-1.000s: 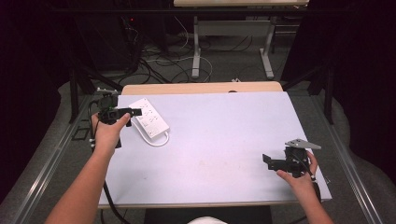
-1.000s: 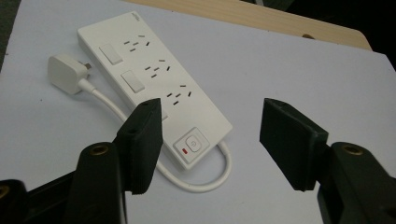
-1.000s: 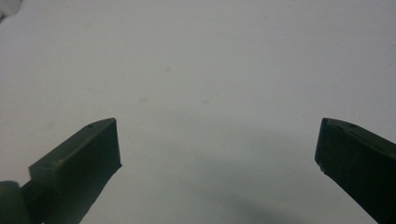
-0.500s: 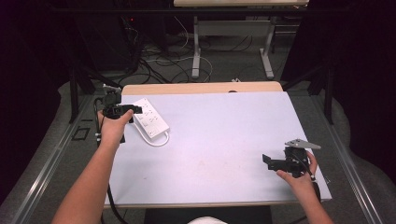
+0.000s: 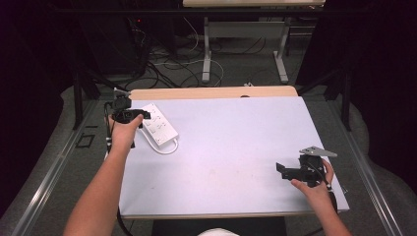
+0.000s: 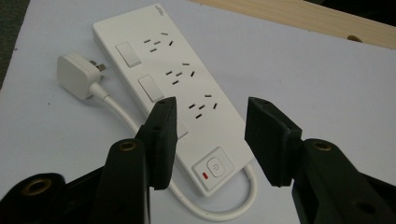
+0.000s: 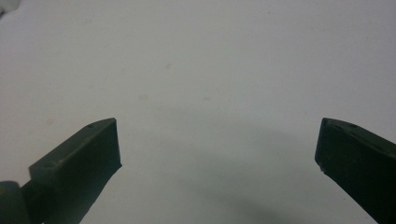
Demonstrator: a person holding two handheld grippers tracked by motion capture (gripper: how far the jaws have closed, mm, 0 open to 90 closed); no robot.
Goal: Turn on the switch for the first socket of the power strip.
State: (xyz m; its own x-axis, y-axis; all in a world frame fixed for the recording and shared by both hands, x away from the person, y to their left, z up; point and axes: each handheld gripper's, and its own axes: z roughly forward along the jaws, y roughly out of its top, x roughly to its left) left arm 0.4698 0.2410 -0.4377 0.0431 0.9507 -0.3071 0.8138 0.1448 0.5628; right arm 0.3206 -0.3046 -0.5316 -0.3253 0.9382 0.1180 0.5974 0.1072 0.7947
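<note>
Hovering at the table's (image 5: 236, 147) far-left corner, the left gripper (image 5: 129, 116) has edged nearer the white power strip (image 5: 158, 127); the right gripper (image 5: 295, 170) is unmoved. Left gripper view: jaws, just narrowing, straddle the strip's (image 6: 187, 107) switch end without pressing. Right gripper view: jaws wide apart over bare tabletop (image 7: 210, 70).

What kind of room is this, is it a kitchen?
Not a kitchen; it looks more like a lab or workshop. A plain white table holds a power strip, loose cables tangle on the floor behind, and another desk's metal legs stand beyond.
</note>
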